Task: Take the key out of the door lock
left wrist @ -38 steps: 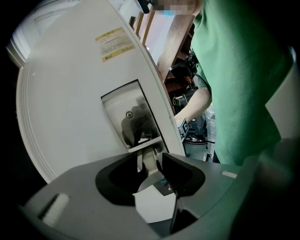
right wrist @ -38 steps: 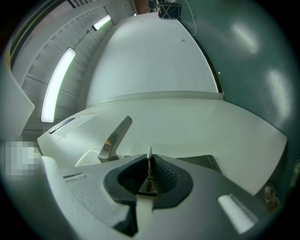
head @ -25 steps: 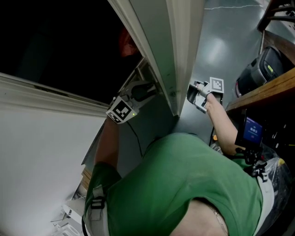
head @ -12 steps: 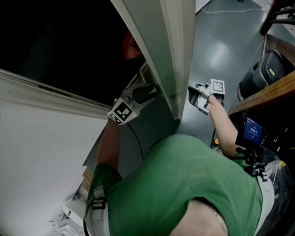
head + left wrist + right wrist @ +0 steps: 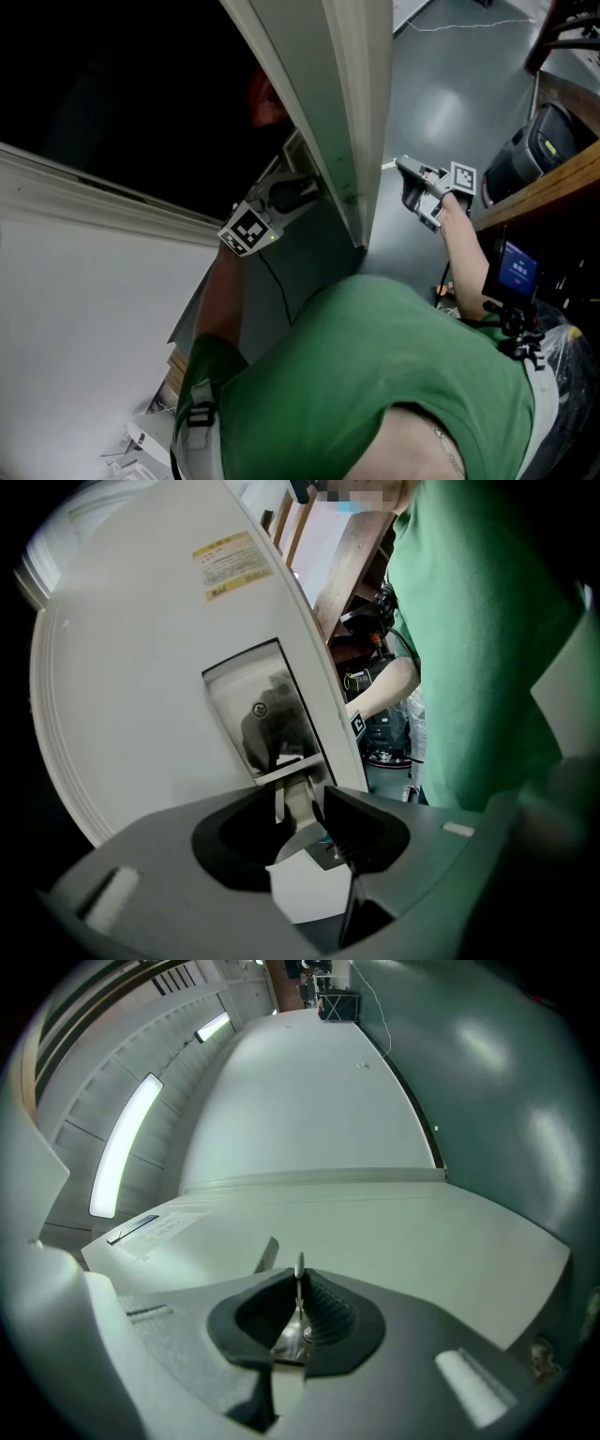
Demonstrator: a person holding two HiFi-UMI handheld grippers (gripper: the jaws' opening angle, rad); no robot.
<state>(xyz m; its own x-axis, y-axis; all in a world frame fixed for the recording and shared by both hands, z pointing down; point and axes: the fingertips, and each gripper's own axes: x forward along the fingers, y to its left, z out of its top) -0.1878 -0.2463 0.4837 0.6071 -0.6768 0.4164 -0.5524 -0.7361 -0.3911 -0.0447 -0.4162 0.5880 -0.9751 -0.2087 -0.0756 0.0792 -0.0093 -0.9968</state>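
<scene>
- The key (image 5: 299,1269) is a thin, silvery sliver seen edge-on. It stands upright, and its tip pokes a little past the jaw tips.
- It is pinched in the right gripper (image 5: 300,1290), whose jaws stand narrow and pressed on the key's flat sides.
- The key tip touches nothing. The pale door face (image 5: 356,1222) lies ahead of it, with a gap between.
- In the head view the right gripper (image 5: 417,187) hangs clear of the door's edge (image 5: 354,141). Grey floor (image 5: 450,103) shows between them, so there is open room on that side.
- On the door's other side, the left gripper (image 5: 305,808) is closed on the door handle (image 5: 298,794), with its jaws set wide around the lever.
- The lever comes out of a shiny metal plate (image 5: 267,710) set into the door, close to the door's edge. A yellow label (image 5: 232,562) sits higher up on the same face.
- That left gripper (image 5: 281,195) is tucked tight against the door.
</scene>
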